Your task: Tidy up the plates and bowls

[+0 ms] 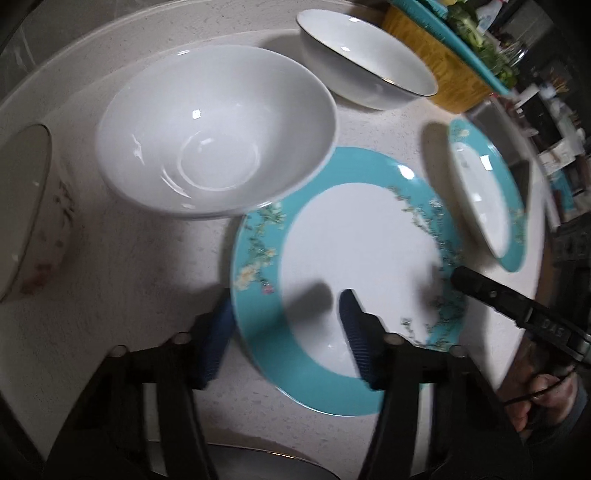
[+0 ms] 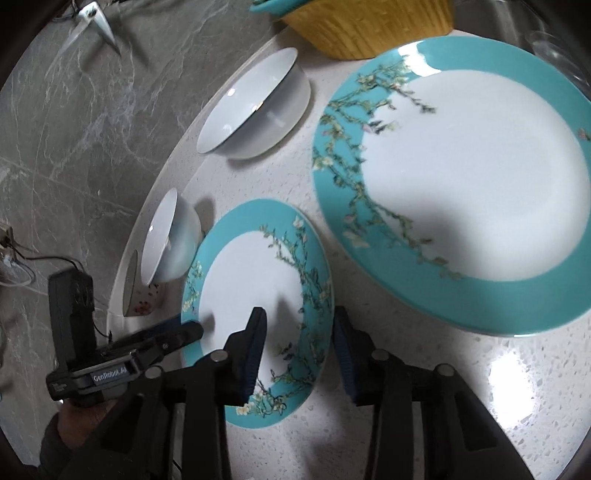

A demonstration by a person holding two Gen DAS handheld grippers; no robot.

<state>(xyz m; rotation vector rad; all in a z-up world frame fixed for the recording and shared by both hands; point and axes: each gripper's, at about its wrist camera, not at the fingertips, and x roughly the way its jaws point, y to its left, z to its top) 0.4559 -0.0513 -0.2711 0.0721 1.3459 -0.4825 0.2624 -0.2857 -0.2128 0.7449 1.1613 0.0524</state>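
A small teal-rimmed flowered plate (image 1: pixel 332 258) lies on the white counter; it also shows in the right wrist view (image 2: pixel 255 273). My left gripper (image 1: pixel 284 317) is open, its fingers straddling the plate's left rim. My right gripper (image 2: pixel 299 328) is open, straddling the plate's right rim; one of its fingers shows in the left wrist view (image 1: pixel 480 286). A larger matching plate (image 2: pixel 461 177) lies to the right, also seen in the left wrist view (image 1: pixel 484 192). A plain white bowl (image 1: pixel 214 129) stands behind the small plate, and a dark-rimmed white bowl (image 1: pixel 365 59) farther back.
A flowered bowl (image 1: pixel 33 210) stands at the counter's left. A yellow basket (image 2: pixel 369 26) with a teal tray on it stands at the back. A grey marble wall (image 2: pixel 74 129) lies beyond the counter (image 2: pixel 480 387). Another dish rim (image 1: pixel 258 454) shows below my left gripper.
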